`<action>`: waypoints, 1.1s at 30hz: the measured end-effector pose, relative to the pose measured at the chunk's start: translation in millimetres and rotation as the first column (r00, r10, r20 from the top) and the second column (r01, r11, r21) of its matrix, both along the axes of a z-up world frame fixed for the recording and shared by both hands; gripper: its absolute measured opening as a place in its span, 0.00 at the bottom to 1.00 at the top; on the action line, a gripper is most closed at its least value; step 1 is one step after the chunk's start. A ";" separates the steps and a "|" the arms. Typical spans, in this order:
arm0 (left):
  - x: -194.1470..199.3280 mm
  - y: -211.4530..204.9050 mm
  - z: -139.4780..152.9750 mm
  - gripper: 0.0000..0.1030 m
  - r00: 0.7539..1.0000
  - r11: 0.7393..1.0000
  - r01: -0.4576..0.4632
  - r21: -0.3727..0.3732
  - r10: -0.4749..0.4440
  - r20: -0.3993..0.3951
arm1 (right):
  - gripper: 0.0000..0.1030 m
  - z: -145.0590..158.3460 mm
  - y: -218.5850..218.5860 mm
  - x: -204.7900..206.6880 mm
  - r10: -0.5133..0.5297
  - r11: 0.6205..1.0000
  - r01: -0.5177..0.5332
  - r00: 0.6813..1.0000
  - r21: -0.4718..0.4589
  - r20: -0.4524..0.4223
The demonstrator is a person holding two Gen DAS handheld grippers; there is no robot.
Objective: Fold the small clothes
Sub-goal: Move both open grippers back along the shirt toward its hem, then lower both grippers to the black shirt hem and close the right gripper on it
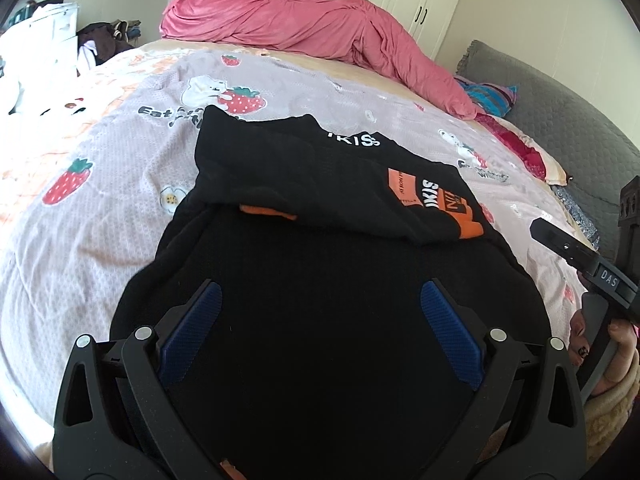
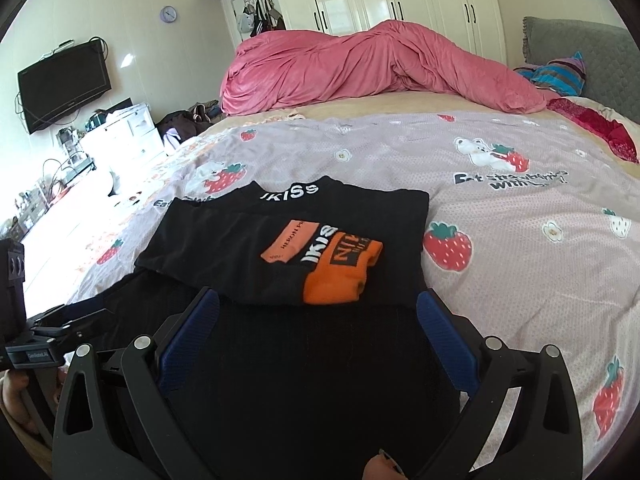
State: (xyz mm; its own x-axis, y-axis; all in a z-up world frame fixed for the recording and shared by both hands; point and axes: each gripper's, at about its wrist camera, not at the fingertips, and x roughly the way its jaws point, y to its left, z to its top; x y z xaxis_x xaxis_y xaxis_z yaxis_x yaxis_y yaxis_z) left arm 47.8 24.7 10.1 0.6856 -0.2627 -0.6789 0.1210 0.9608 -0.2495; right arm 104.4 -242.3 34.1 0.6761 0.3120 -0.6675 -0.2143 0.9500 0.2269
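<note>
A small black garment [image 1: 320, 280] with orange patches and white lettering lies on the bed, its far part folded over onto the near part; it also shows in the right wrist view [image 2: 288, 248]. My left gripper [image 1: 318, 292] is open, its blue pads [image 1: 204, 312] spread above the garment's near half, holding nothing. My right gripper [image 2: 318, 300] is open too, pads [image 2: 436, 320] apart over the near half just short of the folded edge. Each gripper shows at the side of the other's view: the right one [image 1: 576, 256], the left one [image 2: 44, 344].
The bed sheet [image 2: 500, 248] is pale purple with strawberry and bear prints. A pink duvet [image 2: 380, 68] is bunched at the far side, by a grey headboard [image 2: 580, 56]. White wardrobes, a wall TV [image 2: 64, 84] and cluttered shelves stand beyond the bed.
</note>
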 end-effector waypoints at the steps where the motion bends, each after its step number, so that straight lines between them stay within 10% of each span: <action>1: -3.5 0.4 -1.1 0.91 1.000 1.000 -0.003 -0.002 0.003 0.000 | 0.96 0.3 -0.5 -1.5 0.000 1.000 0.000 1.000 -0.001 0.001; 33: -50.2 35.2 -13.4 0.91 0.995 0.995 -0.080 0.063 0.083 -0.057 | 0.96 -7.0 -28.9 -69.7 -0.038 0.997 0.035 0.998 -0.063 -0.052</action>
State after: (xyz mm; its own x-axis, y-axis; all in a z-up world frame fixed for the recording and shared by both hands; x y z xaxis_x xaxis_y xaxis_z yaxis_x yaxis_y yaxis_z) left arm -2.4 60.0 -3.3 0.6612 -0.1652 -0.7318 0.0287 0.9803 -0.1954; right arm 34.7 -271.1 27.1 0.6495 0.2444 -0.7200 -0.1686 0.9697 0.1770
